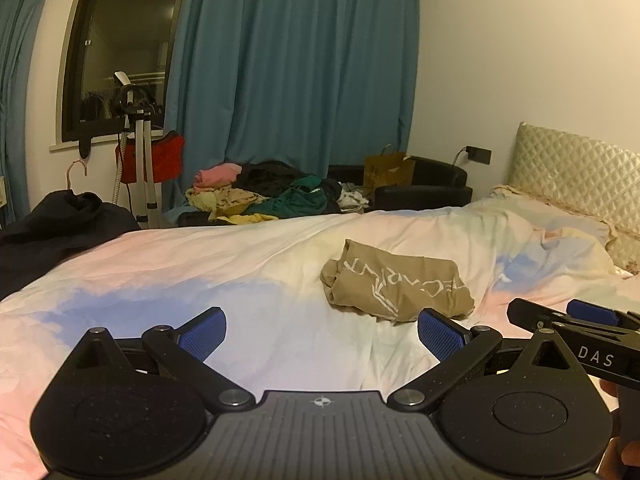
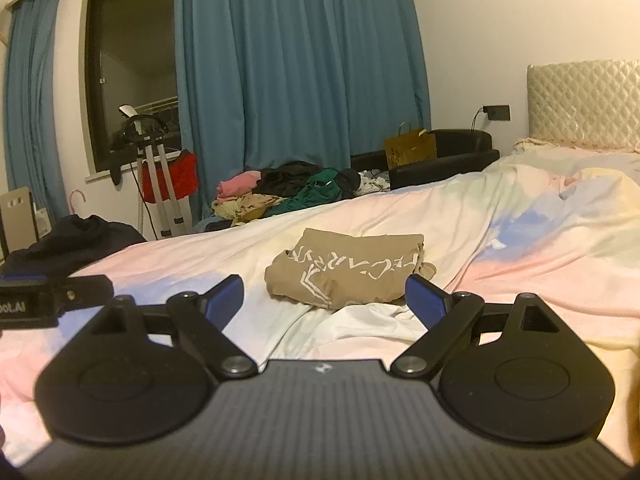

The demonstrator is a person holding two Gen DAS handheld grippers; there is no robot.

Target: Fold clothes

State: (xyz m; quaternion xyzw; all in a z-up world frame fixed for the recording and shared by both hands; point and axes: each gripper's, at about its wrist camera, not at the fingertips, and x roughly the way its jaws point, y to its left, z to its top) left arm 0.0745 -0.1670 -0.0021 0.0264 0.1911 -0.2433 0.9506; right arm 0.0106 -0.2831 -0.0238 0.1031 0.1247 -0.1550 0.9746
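You held the left gripper (image 1: 322,334) and right gripper (image 2: 324,300) wide and empty. The tan shirt (image 2: 348,270) lay folded at twelve o'clock, likely finished.

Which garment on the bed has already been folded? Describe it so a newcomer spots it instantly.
Start at the bed with its pastel pink-and-blue sheet. Near its middle lies a tan garment, folded into a compact bundle. Its white lettering distinguishes it from the dark garment at the bed's left edge.
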